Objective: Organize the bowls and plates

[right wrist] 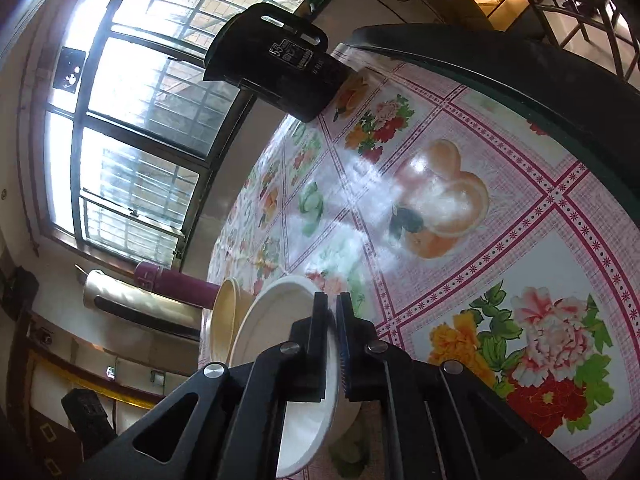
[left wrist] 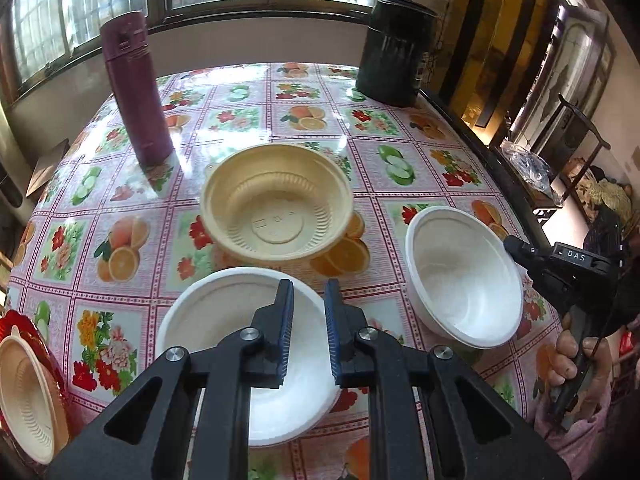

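A white bowl (left wrist: 224, 320) sits on the flowered tablecloth (left wrist: 120, 240) right under my left gripper (left wrist: 308, 292). The jaws stand a narrow gap apart over its right rim, one finger above the bowl's inside, and the pads press on nothing. A second white bowl (left wrist: 460, 276) stands tilted at the right, its far rim pinched by my right gripper (left wrist: 511, 246). In the right wrist view that bowl (right wrist: 280, 340) has its rim clamped between the pads of the right gripper (right wrist: 332, 304). A beige bowl (left wrist: 276, 208) rests mid-table.
Another beige bowl (left wrist: 28, 392) lies in a red plate (left wrist: 12, 320) at the left edge. A purple flask (left wrist: 136, 92) stands at the back left and a black canister (left wrist: 396, 52) at the back right. A person's hand (left wrist: 576, 356) holds the right gripper's handle.
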A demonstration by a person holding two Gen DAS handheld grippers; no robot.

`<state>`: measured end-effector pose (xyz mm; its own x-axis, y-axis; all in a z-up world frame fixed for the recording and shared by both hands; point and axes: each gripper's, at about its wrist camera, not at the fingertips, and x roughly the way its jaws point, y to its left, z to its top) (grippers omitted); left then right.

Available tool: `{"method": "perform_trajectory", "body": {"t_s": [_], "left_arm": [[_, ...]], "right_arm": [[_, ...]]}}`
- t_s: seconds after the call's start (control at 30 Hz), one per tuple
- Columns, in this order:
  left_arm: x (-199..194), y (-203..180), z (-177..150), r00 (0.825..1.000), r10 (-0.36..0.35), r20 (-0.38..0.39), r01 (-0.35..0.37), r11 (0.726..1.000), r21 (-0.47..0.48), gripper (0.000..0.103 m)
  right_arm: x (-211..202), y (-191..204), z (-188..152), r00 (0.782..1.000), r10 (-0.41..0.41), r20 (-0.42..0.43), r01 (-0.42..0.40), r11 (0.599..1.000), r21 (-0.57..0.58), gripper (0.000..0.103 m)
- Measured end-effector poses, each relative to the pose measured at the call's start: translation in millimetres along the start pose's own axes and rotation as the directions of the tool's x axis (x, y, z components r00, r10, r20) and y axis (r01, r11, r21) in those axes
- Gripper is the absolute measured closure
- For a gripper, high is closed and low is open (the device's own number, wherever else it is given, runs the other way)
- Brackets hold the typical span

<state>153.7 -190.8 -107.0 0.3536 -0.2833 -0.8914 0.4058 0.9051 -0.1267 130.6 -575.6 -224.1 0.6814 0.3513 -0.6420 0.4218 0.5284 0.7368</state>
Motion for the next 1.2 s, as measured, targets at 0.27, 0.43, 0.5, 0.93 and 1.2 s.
{"method": "perform_trajectory", "body": {"t_s": [0.27, 0.43, 0.5, 0.93, 1.2], "left_arm": [[36.8, -34.1, 19.0, 0.997, 0.028, -0.073, -0.027, 1.0, 0.005, 0.072], [58.7, -39.0, 28.2, 0.991, 0.055, -0.121, -0.057, 0.998, -0.014, 0.07], [68.8, -41.8, 28.8, 0.987, 0.059, -0.149, -0.063, 0.998, -0.024, 0.07], [70.8, -36.0, 31.2, 0.979, -0.056, -0.194, 0.034, 0.993, -0.111, 0.059], [63.9, -35.7, 32.0, 0.986, -0.036, -0.162, 0.018, 0.994, -0.111, 0.051]], "right_arm": [[-2.3, 7.2, -7.1, 0.999, -0.025, -0.038, 0.022, 0.997, -0.072, 0.069], [-4.5, 17.4, -12.1, 0.998, -0.039, -0.046, 0.033, 0.992, -0.118, 0.069], [-5.0, 19.6, -13.7, 0.998, -0.046, -0.046, 0.04, 0.991, -0.129, 0.069], [-1.7, 22.8, -19.6, 0.993, -0.109, -0.04, 0.101, 0.982, -0.162, 0.08], [3.0, 20.3, -20.1, 0.991, -0.122, -0.055, 0.112, 0.981, -0.159, 0.081]]}}
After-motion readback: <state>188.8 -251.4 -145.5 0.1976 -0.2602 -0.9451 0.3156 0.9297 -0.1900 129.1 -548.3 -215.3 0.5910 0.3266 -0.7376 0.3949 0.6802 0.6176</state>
